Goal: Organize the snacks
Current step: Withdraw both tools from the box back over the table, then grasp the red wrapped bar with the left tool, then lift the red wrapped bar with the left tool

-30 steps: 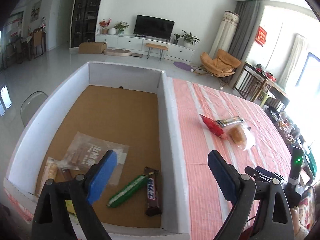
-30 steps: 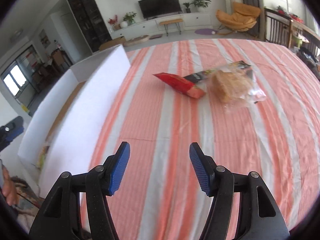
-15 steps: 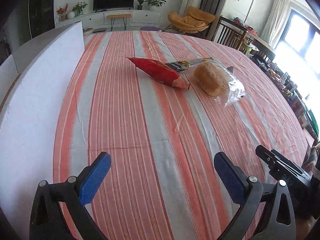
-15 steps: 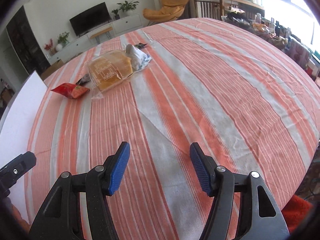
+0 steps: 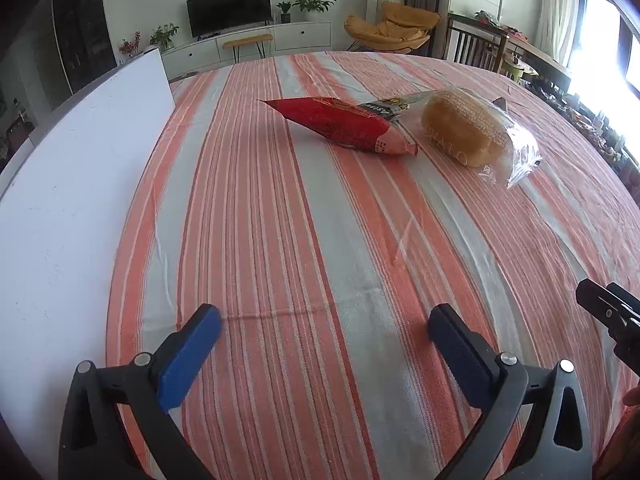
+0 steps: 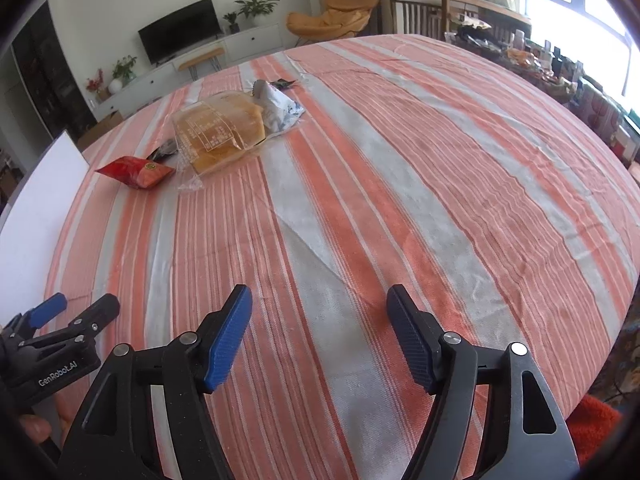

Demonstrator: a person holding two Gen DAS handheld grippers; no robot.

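Observation:
A red snack packet [image 5: 344, 126] lies on the striped tablecloth, with a bagged yellow bread loaf [image 5: 468, 132] to its right and a dark wrapper [image 5: 384, 107] behind it. My left gripper [image 5: 324, 316] is open and empty, well short of them. In the right wrist view the red packet [image 6: 138, 171], the bread bag [image 6: 220, 134] and a white-blue packet [image 6: 278, 110] lie far ahead on the left. My right gripper [image 6: 320, 300] is open and empty over bare cloth. The white box wall [image 5: 76, 176] stands to the left; its inside is hidden.
The left gripper shows at the right wrist view's lower left [image 6: 60, 320]. The right gripper's tip shows at the left wrist view's right edge [image 5: 608, 312]. The table's right edge [image 6: 624, 248] drops off to cluttered furniture.
My left gripper has swung from over the box to over the tablecloth and come closer to the red packet and bread. My right gripper turned right, so the snacks sit farther left.

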